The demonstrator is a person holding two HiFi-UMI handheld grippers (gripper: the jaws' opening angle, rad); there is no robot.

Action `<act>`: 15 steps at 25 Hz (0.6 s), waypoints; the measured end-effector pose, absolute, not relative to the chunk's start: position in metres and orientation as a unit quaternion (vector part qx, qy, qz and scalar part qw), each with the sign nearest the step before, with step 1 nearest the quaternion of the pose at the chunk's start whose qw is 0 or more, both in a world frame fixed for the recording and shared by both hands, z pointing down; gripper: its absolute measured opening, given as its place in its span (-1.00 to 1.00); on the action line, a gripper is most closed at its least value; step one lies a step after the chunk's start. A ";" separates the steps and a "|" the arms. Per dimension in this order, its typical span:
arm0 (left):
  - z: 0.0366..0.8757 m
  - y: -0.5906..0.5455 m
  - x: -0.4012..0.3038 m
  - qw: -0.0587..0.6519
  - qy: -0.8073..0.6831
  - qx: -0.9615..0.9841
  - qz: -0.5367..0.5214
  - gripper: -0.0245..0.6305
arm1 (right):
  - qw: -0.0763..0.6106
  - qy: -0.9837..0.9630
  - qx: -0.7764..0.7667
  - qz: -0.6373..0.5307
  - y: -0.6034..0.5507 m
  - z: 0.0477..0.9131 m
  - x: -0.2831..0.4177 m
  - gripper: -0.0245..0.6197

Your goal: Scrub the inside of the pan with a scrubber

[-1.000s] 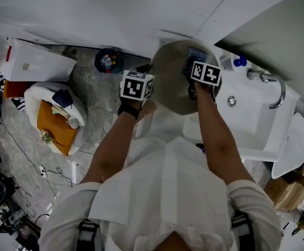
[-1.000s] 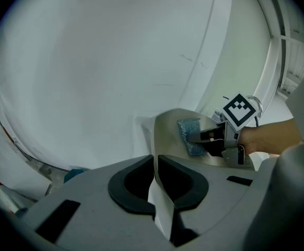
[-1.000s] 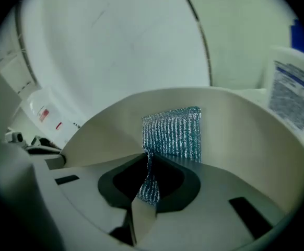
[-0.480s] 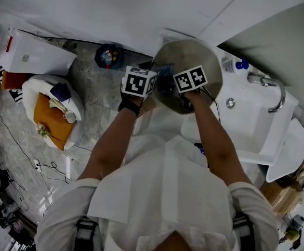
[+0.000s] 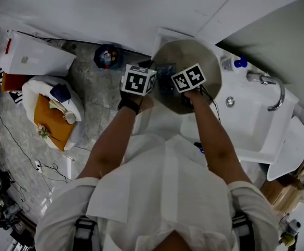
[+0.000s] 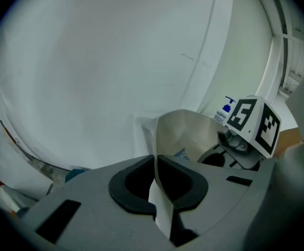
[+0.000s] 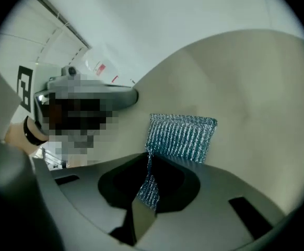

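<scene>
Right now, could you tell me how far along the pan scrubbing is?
Done: the left gripper is shut on the rim of the pan, and the right gripper is shut on the blue scrubber. In hand: the scrubber lies against the pan's inside, so scrubbing looks under way. Left: probably more of the inside; no dirt or foam shows, so I cannot tell how much is clean.

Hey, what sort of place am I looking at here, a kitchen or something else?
Probably a washroom or utility corner rather than a fitted kitchen: there is a white sink with a chrome tap, a blue-topped pump bottle beside the tap, and a stone-patterned floor.
</scene>
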State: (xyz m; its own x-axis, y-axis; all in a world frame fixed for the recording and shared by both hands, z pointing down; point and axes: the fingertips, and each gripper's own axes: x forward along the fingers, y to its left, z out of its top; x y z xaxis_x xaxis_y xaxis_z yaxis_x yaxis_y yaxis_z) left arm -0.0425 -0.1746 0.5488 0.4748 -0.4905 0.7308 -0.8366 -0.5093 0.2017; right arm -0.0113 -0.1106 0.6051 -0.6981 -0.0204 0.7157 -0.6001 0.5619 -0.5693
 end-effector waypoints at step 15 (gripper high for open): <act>0.548 -0.175 -0.042 0.277 -0.409 0.811 0.312 -0.83 | 0.391 -0.665 0.438 0.461 -0.150 0.616 0.144 -0.80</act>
State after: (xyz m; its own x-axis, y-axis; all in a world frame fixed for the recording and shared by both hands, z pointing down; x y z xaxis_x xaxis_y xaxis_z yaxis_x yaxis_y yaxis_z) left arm -0.0423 -0.1746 0.5483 0.4708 -0.4904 0.7334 -0.8367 -0.5118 0.1949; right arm 0.1445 -0.1502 0.6156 -0.3103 -0.2226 0.9242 -0.9436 0.1901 -0.2710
